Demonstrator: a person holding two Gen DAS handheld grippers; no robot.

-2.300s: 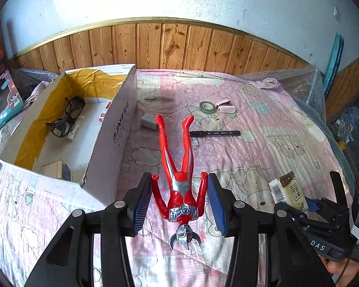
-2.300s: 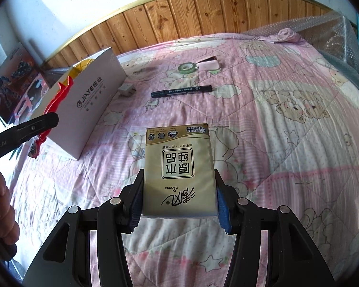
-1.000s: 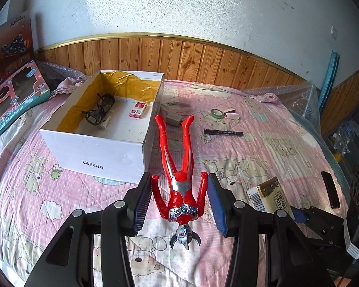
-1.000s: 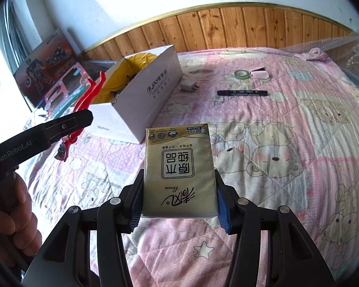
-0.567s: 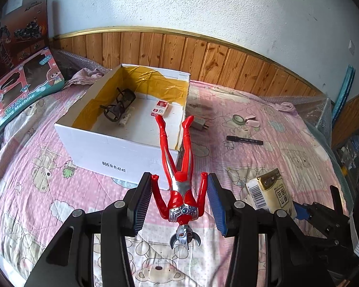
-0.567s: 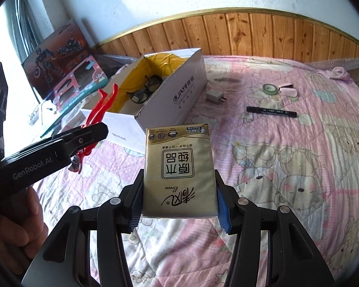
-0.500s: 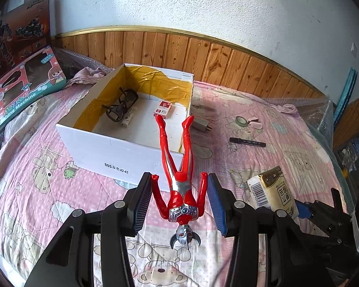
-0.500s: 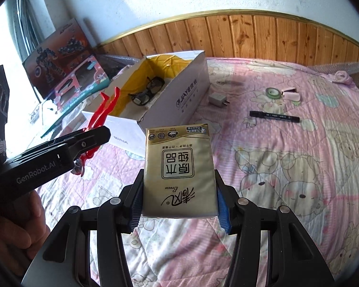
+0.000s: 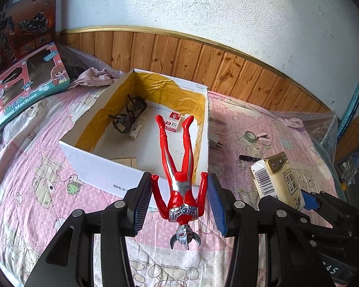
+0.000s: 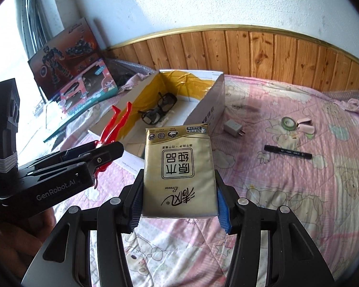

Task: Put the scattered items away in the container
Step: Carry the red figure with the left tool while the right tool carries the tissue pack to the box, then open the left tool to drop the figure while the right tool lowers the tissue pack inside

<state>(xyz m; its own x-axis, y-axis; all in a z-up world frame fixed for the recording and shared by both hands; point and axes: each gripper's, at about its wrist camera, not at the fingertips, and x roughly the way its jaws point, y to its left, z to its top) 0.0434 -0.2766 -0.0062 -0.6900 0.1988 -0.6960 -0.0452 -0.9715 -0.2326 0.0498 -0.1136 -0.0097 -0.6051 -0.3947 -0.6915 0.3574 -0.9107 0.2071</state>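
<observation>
1. Now, both grippers are loaded. The left gripper [image 9: 179,201] has its jaws closed partway on the red toy figure [image 9: 179,167], the pads pressing the figure's arms at either side of the torso, legs pointing away toward the white cardboard box [image 9: 91,165].
2. Over on the other side, the right gripper [image 10: 179,203] is clamped across the lower part of the gold tissue pack [image 10: 178,169], jaws set wide to take its full width.
3. Handling, as a judgement: the figure looks like hard, glossy plastic — light, stiff, probably a bit slippery. Held at the arms it could pivot, so the torso is the surer hold.
4. The tissue pack reads as soft and light — it gives under pressure, little there to break, though its slick wrap could slide.
5. Where things sit: the figure hangs just over the box's near wall, feet above the open interior; the pack is held above the pink quilt [image 10: 299,191], near the box's right side.
6. Inside the box already: dark glasses [image 9: 129,114] and a small red-and-white packet [image 9: 173,124].
7. Left out on the quilt are a black marker [image 10: 287,152], a white charger plug [image 10: 233,127] and a tape roll [image 10: 288,122].
</observation>
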